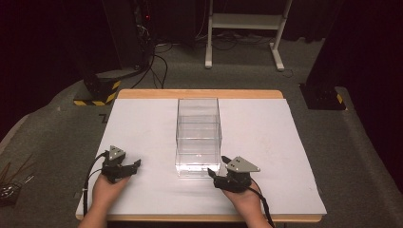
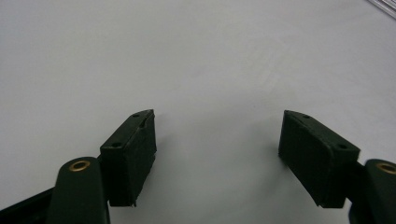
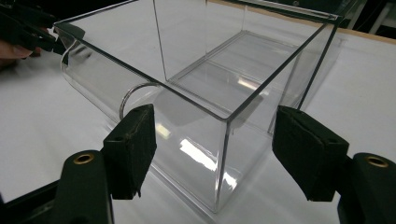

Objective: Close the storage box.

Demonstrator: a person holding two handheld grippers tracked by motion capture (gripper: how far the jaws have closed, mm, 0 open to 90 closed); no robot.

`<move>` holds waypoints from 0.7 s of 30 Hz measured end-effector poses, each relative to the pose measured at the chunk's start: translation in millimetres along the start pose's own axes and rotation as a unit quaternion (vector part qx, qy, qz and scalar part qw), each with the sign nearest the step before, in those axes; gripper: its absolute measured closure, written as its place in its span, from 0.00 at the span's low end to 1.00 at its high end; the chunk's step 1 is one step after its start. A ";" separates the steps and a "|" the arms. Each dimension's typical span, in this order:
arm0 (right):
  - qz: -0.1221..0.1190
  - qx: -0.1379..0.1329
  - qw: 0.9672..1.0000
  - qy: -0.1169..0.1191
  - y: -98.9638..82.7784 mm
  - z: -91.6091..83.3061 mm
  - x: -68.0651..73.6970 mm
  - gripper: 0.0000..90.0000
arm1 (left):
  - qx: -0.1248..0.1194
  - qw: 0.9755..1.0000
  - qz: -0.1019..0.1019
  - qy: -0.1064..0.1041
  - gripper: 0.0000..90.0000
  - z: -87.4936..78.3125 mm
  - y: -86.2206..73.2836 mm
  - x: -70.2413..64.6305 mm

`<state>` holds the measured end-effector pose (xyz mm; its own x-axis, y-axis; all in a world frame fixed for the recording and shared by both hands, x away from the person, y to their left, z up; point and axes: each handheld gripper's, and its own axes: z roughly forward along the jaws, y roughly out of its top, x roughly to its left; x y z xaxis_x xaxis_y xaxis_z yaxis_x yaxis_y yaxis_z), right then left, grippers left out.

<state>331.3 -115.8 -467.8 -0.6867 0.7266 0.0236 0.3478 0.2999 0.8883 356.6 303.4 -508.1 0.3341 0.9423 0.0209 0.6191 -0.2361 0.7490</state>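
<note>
White table (image 1: 142, 118), big and bare. Clear acrylic box (image 1: 198, 137) at centre, near corner between right gripper (image 3: 212, 140) jaws, pads apart, not clamping. Left gripper (image 2: 217, 140) released, over bare table. Risk: slick corner slips, box skids if squeezed off-square.

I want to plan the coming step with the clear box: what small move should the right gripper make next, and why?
Probably ease the right gripper forward onto the clear box. Its jaws stand open astride the box's near corner without pressing it, while the left gripper rests apart on the white table cover, also open with nothing between its jaws.
</note>
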 end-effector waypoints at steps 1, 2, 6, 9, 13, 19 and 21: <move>0.000 0.000 1.000 0.000 0.0 0.0 0.0 0.34 | 0.000 1.000 0.000 0.000 0.31 0.0 0.0 0.0; 0.002 -0.001 1.000 0.000 0.2 0.1 -0.1 0.34 | 0.000 1.000 0.000 0.000 0.31 0.0 0.0 0.0; 0.003 -0.001 1.000 0.001 1.1 0.8 -0.8 0.34 | 0.000 1.000 0.000 0.000 0.31 -0.1 -0.1 -0.5; 0.003 -0.001 1.000 0.000 1.4 0.4 -2.0 0.34 | 0.001 1.000 0.001 0.000 0.31 -0.2 -0.1 -0.3; 0.007 -0.006 1.000 -0.008 3.3 4.0 -6.5 0.33 | 0.000 1.000 0.002 0.000 0.31 -0.2 -0.2 -0.5; 0.007 -0.008 1.000 -0.014 5.1 6.3 -6.8 0.33 | -0.002 1.000 0.002 0.001 0.31 -0.2 -0.4 -1.0; 0.008 -0.007 1.000 -0.017 5.6 6.7 -5.9 0.33 | -0.003 1.000 0.005 0.002 0.31 -0.5 -0.5 -1.6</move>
<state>341.5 -114.2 -466.1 -0.6590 0.7518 0.0229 0.3495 0.2791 0.8944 355.4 302.1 -508.2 0.3365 0.9411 0.0313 0.6114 -0.2437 0.7529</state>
